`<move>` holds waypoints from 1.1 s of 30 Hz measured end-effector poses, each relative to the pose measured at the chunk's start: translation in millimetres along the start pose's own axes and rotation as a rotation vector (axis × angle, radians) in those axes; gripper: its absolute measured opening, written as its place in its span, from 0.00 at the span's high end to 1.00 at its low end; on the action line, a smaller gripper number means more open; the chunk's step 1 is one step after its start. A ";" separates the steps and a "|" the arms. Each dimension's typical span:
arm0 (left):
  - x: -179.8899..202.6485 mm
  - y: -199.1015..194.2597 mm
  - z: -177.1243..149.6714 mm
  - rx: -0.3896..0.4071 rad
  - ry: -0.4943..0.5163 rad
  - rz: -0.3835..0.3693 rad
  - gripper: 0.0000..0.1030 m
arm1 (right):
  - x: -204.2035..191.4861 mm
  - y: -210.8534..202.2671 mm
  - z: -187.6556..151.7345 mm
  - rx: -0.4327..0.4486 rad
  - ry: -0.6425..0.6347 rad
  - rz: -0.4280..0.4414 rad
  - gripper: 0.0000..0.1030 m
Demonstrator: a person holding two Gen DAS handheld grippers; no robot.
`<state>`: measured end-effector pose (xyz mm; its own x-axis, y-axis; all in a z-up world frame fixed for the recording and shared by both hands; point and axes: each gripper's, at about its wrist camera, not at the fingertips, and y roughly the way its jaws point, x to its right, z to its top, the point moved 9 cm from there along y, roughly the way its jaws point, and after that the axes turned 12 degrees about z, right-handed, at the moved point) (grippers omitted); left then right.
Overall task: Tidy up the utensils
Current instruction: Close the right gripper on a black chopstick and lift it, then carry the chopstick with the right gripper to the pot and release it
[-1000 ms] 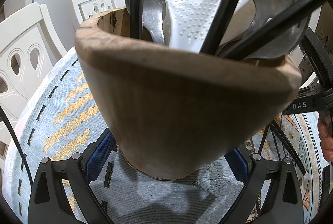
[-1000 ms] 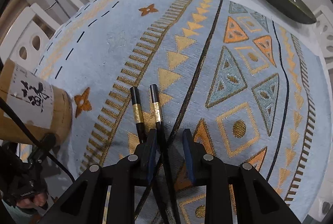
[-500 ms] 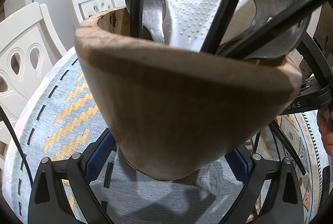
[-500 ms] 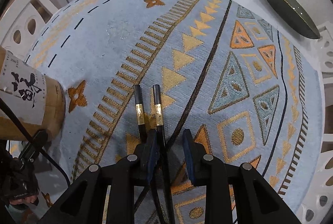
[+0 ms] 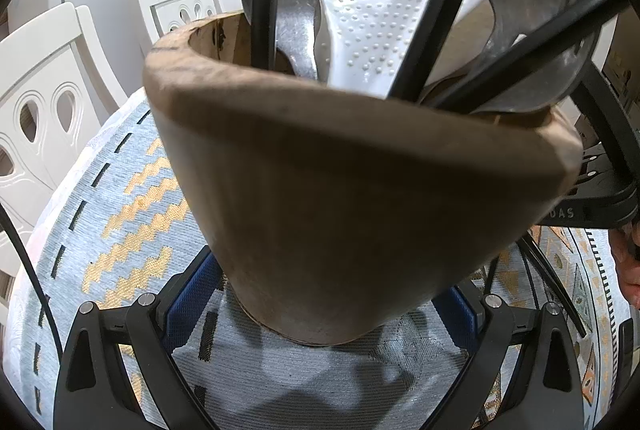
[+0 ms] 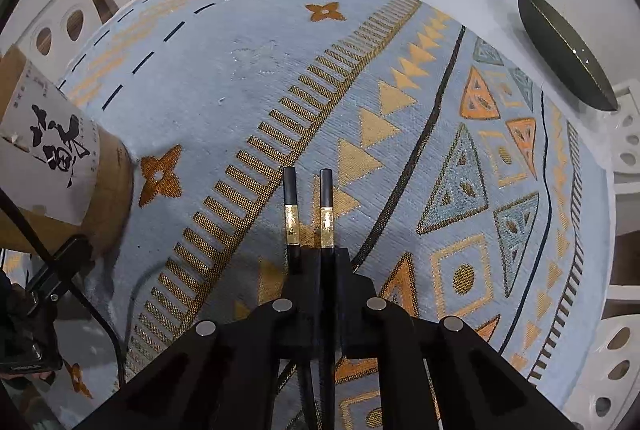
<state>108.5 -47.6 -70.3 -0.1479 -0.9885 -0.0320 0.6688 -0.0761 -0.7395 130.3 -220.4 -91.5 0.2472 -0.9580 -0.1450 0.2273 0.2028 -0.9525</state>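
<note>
Right gripper [image 6: 326, 262] has just closed on the chopsticks [image 6: 326, 206]; next, lift toward the left gripper's [image 5: 320, 314] clamped wooden holder [image 5: 340, 190].

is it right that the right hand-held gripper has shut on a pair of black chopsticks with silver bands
Not quite: the bands are gold, not silver. The right wrist view shows the right hand-held gripper shut on the pair of black chopsticks over the patterned tablecloth.

The left tongs [image 5: 320, 314] stand wide, blue pads pressed on the wooden holder [image 5: 340, 198]. The right tongs [image 6: 320, 262] (pointing steeply down) have just closed on a black chopstick [image 6: 326, 214].
</note>
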 end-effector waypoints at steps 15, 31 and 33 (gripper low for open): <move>-1.4 1.9 -0.7 0.000 0.001 0.003 0.04 | 19.9 -128.4 -7.6 0.259 0.075 -0.038 0.94; -2.5 0.9 0.1 0.000 0.000 0.001 0.04 | -5.6 -294.2 12.8 0.706 0.060 -0.043 0.94; -2.6 0.6 0.4 0.000 0.000 0.001 0.04 | -16.1 -314.7 23.8 0.769 0.044 -0.013 0.94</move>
<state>109.5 -45.1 -70.4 -0.1471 -0.9886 -0.0324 0.6691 -0.0753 -0.7393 77.3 -264.0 216.9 0.2059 -0.9652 -0.1611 0.8247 0.2598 -0.5024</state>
